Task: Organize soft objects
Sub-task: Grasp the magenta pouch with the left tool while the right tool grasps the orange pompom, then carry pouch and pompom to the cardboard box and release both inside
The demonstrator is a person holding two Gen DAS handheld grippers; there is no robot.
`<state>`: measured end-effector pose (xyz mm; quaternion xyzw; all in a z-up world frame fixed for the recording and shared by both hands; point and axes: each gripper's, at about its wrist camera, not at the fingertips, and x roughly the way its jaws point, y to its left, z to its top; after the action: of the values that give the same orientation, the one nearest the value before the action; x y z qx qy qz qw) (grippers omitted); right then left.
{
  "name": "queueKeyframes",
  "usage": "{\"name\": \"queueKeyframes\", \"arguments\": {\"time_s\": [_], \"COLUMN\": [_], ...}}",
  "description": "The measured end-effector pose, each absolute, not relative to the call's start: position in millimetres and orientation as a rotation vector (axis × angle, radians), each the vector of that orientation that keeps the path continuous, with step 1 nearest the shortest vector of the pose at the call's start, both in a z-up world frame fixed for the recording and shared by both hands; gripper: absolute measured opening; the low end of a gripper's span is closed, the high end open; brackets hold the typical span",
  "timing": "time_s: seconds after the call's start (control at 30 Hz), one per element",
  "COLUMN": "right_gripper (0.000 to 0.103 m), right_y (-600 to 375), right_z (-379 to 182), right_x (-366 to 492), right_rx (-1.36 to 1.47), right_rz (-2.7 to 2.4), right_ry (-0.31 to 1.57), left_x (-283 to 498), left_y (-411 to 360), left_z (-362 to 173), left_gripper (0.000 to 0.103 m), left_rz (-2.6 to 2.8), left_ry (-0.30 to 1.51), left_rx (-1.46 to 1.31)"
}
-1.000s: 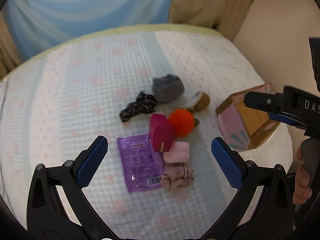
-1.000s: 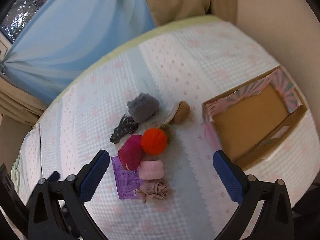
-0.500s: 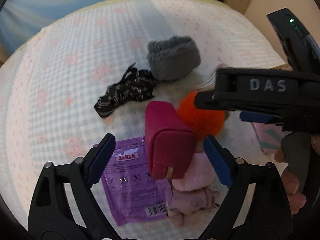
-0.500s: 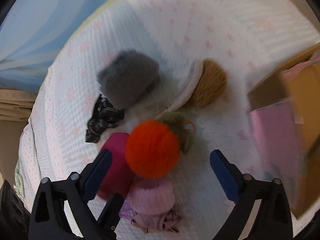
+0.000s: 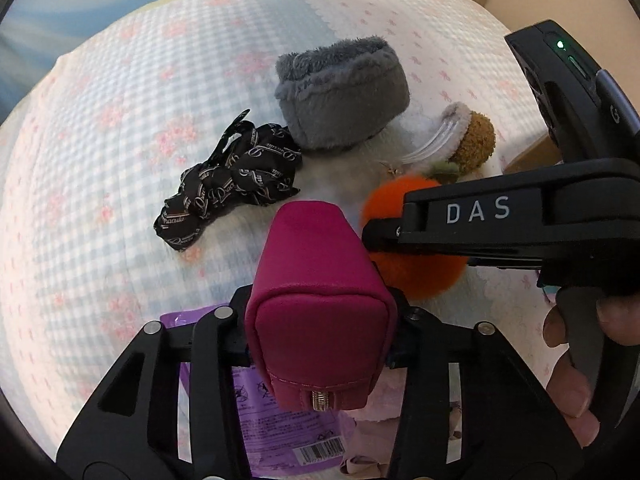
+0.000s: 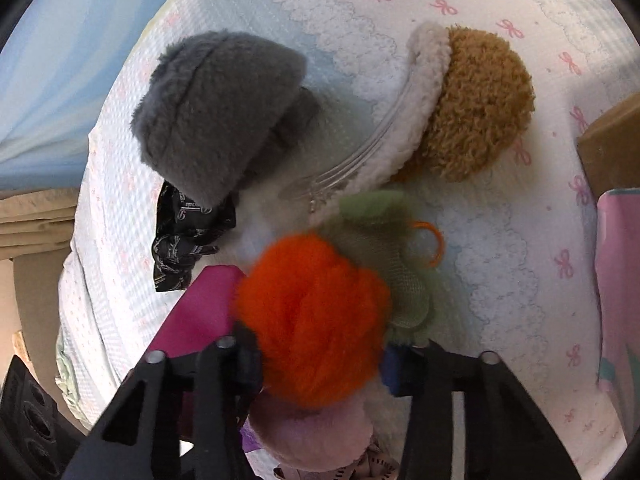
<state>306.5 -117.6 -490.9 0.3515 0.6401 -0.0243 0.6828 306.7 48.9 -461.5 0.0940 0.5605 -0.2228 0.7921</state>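
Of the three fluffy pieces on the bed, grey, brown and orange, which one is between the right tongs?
The orange pompom. The right tongs are closing on it; the grey plush and brown puff lie untouched beyond it.

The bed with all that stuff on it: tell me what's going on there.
A person is sorting soft things on a bedspread with two hand-held grippers. The left hand-held gripper is closing on a magenta pouch; the right hand-held gripper is closing on an orange pom-pom. A grey plush piece, a black scrunchie, a brown plush and a purple packet lie on the bedspread.
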Motion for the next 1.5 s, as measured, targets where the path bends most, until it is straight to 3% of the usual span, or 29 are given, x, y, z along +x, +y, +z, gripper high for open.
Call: {"name": "queueKeyframes", "arguments": {"time_s": [0.33, 0.6, 1.23, 1.5], "right_gripper": [0.034, 0.034, 0.034, 0.034], "right_y": [-123, -116, -86, -115], "right_z": [-481, -444, -228, -163], "right_x": [303, 299, 202, 162], "right_rx": [0.786, 0.753, 0.466, 0.287], "right_rz": [-0.049, -0.037, 0.005, -0.005], "right_ry": [1.380, 1.309, 1.079, 0.988], "left_x": [304, 296, 219, 181], "left_y": [60, 70, 125, 82], "left_z": [-451, -410, -214, -167], "left_gripper": [0.036, 0.036, 0.036, 0.036], "left_rz": [-0.468, -0.444, -0.342, -0.330], "left_ry": [1.204, 1.144, 0.963, 0.919], "left_rx": [0.156, 0.135, -0.009, -0.012]}}
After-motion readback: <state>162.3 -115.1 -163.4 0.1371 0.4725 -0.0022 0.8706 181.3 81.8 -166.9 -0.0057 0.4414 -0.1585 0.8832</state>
